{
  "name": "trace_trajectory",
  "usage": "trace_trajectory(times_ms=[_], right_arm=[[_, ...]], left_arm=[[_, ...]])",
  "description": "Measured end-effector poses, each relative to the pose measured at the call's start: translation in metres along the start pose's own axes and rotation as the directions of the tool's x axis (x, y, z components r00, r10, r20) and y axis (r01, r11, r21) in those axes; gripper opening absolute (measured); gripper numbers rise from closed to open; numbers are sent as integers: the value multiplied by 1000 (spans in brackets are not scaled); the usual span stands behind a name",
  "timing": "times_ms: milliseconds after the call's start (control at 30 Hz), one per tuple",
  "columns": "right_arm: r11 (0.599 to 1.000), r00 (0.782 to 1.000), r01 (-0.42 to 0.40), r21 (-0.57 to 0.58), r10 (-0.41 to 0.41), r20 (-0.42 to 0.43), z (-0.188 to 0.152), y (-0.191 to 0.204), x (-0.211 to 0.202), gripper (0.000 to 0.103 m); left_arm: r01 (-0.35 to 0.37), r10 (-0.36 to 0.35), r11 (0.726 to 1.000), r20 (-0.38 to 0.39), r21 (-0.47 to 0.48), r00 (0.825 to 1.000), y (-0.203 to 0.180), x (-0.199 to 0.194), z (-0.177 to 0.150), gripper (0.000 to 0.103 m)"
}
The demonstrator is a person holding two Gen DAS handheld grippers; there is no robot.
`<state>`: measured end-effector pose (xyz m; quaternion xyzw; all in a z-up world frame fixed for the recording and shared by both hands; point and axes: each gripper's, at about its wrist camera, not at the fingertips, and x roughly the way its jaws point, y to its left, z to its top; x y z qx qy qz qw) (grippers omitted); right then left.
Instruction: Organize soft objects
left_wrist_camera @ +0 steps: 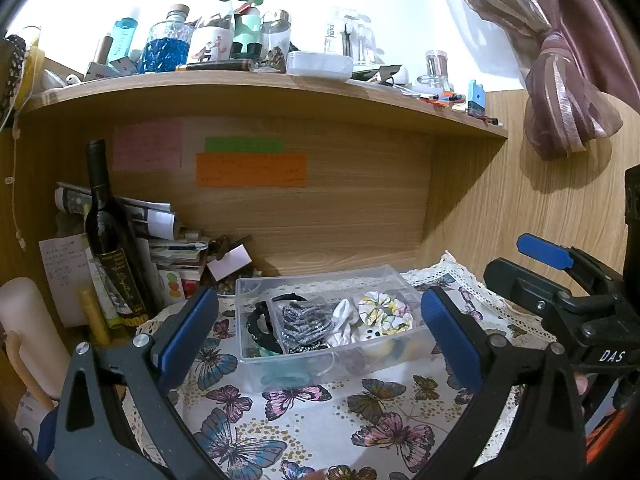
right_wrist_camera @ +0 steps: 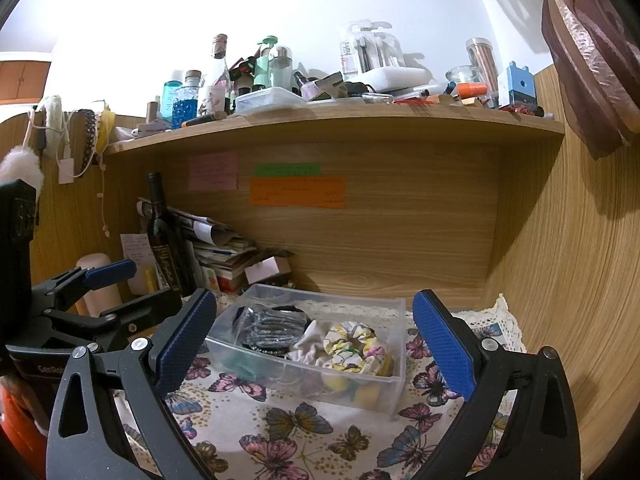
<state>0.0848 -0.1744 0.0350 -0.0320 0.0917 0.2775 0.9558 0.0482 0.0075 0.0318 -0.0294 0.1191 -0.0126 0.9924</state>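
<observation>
Scrunchies sit packed in the clear box; my left gripper and right gripper hover spread, empty — sorting looks nearly done, next pick needs a reach in.

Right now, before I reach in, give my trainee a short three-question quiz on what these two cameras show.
1. True or false: both the left gripper and the right gripper are open and empty.
2. Where is the floral scrunchie? A) on the shelf B) inside the clear box C) on the tablecloth
3. Fill in: the dark wine bottle stands to the ____ of the box.

Key: 1 true; 2 B; 3 left.
</observation>
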Motion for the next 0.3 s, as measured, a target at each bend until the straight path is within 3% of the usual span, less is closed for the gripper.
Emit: trace_trajectory(times_ms=[300], right_arm=[[1000, 1000, 2, 10, -2, -14, -2, -1, 4, 99]], left_arm=[[17, -17, 1000, -13, -10, 1000, 2, 1, -2, 103]])
